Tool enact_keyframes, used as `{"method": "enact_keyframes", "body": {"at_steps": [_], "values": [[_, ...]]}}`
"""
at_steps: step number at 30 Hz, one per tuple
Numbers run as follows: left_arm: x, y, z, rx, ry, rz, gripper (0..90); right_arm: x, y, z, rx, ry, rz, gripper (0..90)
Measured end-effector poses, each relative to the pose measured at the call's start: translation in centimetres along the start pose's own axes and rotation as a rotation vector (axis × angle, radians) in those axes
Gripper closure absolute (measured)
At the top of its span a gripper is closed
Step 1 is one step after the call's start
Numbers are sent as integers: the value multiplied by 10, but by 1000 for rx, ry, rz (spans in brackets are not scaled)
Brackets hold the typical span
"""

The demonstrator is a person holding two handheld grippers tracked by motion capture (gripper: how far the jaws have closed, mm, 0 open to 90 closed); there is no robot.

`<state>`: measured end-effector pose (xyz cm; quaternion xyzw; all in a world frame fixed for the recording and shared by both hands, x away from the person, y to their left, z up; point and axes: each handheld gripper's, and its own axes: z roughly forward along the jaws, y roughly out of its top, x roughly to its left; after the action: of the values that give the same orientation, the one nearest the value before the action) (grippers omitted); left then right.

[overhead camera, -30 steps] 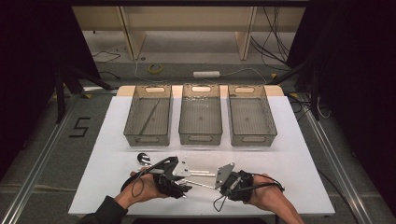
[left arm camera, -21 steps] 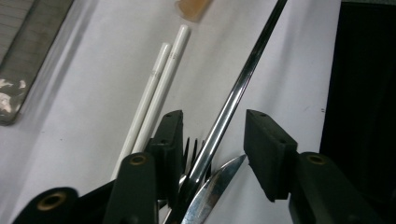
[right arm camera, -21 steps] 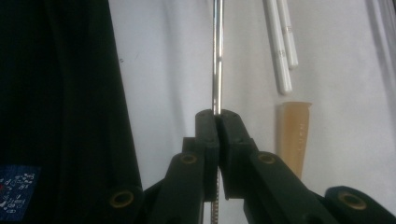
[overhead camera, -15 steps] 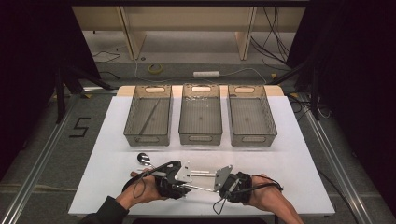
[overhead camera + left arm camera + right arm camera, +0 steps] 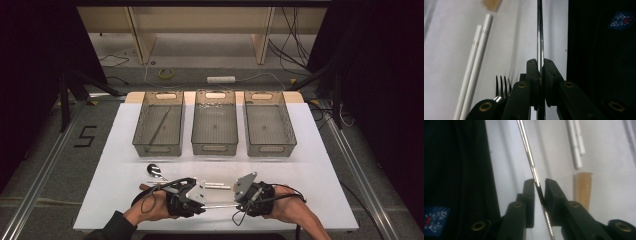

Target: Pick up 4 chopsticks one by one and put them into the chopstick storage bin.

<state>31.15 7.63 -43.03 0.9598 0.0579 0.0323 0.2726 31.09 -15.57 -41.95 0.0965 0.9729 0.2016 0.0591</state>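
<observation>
A thin metal chopstick (image 5: 220,205) lies level between my two grippers near the table's front edge. My left gripper (image 5: 204,205) points right, and its jaws have just been closing. They are now shut (image 5: 539,62) on the metal chopstick (image 5: 539,37), which runs straight away from them. My right gripper (image 5: 239,204) points left at the chopstick's other end. Its jaws (image 5: 539,182) have just been opening and stand slightly apart. The metal chopstick (image 5: 531,162) slants through the gap between them.
Three grey mesh bins (image 5: 157,148) (image 5: 215,148) (image 5: 270,148) stand in a row across the table's middle; the left one holds a thin rod (image 5: 160,125). A spoon (image 5: 155,171), a white chopstick pair (image 5: 477,55), a fork (image 5: 502,85) and a beige piece (image 5: 584,190) lie near the grippers.
Both hands stay nearly in place at the table's front with the metal chopstick between them. Nothing else on the table has moved.
</observation>
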Motion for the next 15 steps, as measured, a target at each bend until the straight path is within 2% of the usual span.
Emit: {"method": "enact_keyframes", "body": {"at_steps": [2, 4, 5, 7, 8, 9, 13, 15], "values": [[1, -1, -2, -9, 11, -16, 834, -3, -2, -5, -28, -9, 59, 691], [3, -2, -3, -8, 41, -32, 835, -6, -4, -8, -58, -29, 94, 612], [5, -3, -4, -8, 46, -40, 835, -8, -6, -10, -97, -36, 123, 586], [8, -5, -5, -19, 68, -68, 835, -11, -8, -13, -136, -37, 170, 515], [9, -6, -6, -28, 85, -88, 835, -13, -9, -15, -161, -52, 203, 490], [11, -7, -7, -31, 97, -97, 834, -15, -11, -17, -194, -60, 245, 472], [18, -10, -12, -48, 139, -148, 835, -20, -18, -17, -299, -97, 349, 408], [20, -12, -14, -59, 159, -170, 835, -22, -21, -17, -343, -130, 377, 385]]}}
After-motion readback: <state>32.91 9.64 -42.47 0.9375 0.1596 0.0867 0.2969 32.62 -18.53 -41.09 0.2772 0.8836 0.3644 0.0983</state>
